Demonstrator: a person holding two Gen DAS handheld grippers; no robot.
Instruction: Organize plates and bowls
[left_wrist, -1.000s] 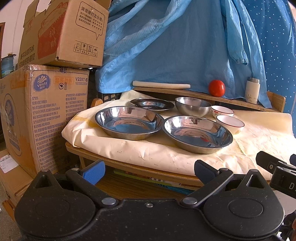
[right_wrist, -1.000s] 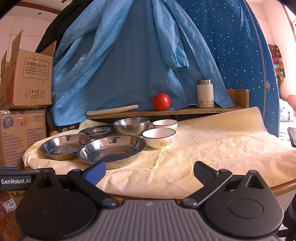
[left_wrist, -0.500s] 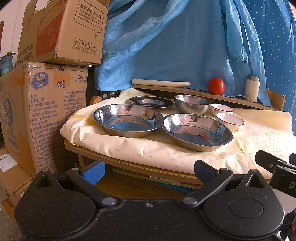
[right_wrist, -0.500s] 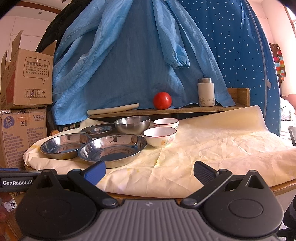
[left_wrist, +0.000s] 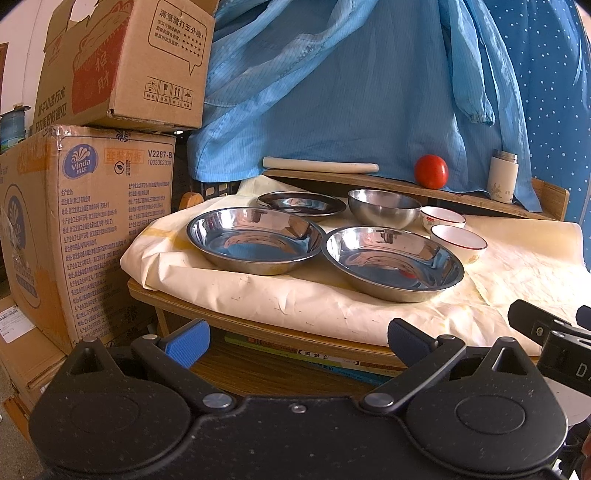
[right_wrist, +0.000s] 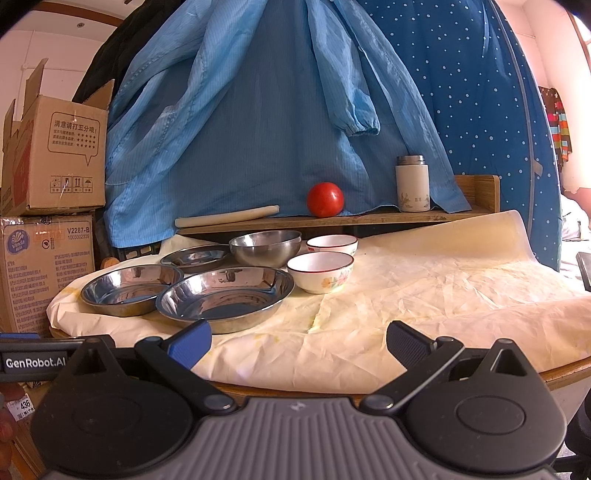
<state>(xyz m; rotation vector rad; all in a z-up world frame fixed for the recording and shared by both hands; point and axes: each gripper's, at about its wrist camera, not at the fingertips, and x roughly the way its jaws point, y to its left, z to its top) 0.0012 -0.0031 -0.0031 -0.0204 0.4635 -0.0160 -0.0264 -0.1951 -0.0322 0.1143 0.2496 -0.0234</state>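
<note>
On the paper-covered table (left_wrist: 524, 266) stand two large steel plates (left_wrist: 255, 238) (left_wrist: 393, 262), a smaller steel plate (left_wrist: 301, 202), a steel bowl (left_wrist: 384, 206) and two white ceramic bowls (left_wrist: 458, 242) (left_wrist: 442, 218). The right wrist view shows the same set: steel plates (right_wrist: 131, 288) (right_wrist: 225, 295), steel bowl (right_wrist: 265, 246), white bowls (right_wrist: 320, 270) (right_wrist: 332, 244). My left gripper (left_wrist: 297, 338) is open and empty, short of the table's front left edge. My right gripper (right_wrist: 297, 338) is open and empty, in front of the table's near edge.
Stacked cardboard boxes (left_wrist: 85, 218) stand left of the table. A back shelf holds a red tomato (right_wrist: 325, 199), a white flask (right_wrist: 412, 184) and a rolled paper (right_wrist: 225, 216). Blue cloth hangs behind. Books (left_wrist: 306, 350) lie under the tabletop.
Both grippers have risen slightly and stayed open; the left one has edged a little closer to the table. No dish has moved.
</note>
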